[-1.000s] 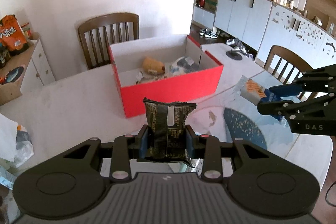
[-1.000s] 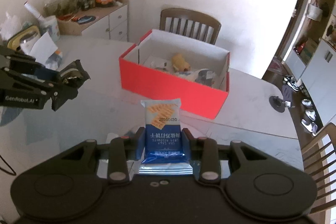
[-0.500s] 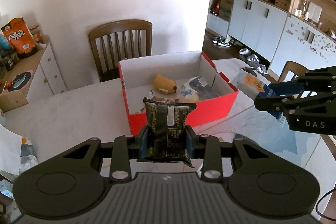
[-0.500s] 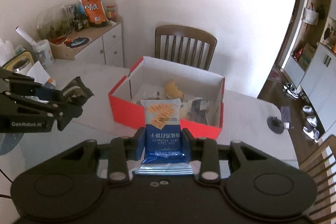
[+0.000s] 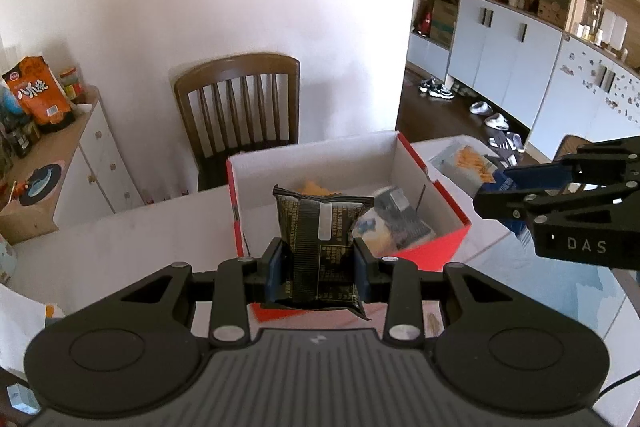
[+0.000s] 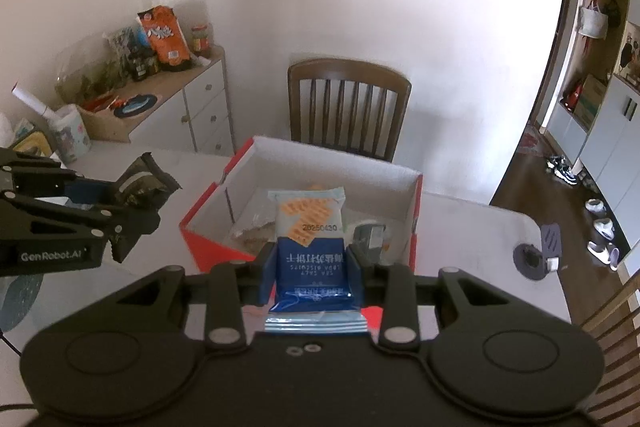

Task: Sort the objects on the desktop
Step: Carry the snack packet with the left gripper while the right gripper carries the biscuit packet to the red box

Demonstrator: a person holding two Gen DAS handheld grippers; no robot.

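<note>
Now, on the pale table [image 5: 132,239], the red box [image 5: 436,247] is sitting open-topped with a few snack items already lying inside, a wooden chair [image 5: 240,115] standing just behind it. Both grippers are hovering above the box's near edge, side by side, each tilted slightly downward toward the opening.

The left gripper [image 5: 318,263] is clamping a black snack packet [image 5: 320,247] by its lower half, so the packet is standing upright between the jaws, over the near wall of the box. The right gripper [image 6: 311,269] is gripping a blue-and-white biscuit packet [image 6: 310,239] the same way, upright, its printed top pointing at the box interior.

To my eye, the step in hand is the carry-and-drop: both packets are being brought over the box for release. The next move seems to call for pushing each gripper a little further forward so the packets are hanging clear of the rim, then parting the jaws. The packets being light and crinkly, one could catch on the wall and tip outside.
</note>
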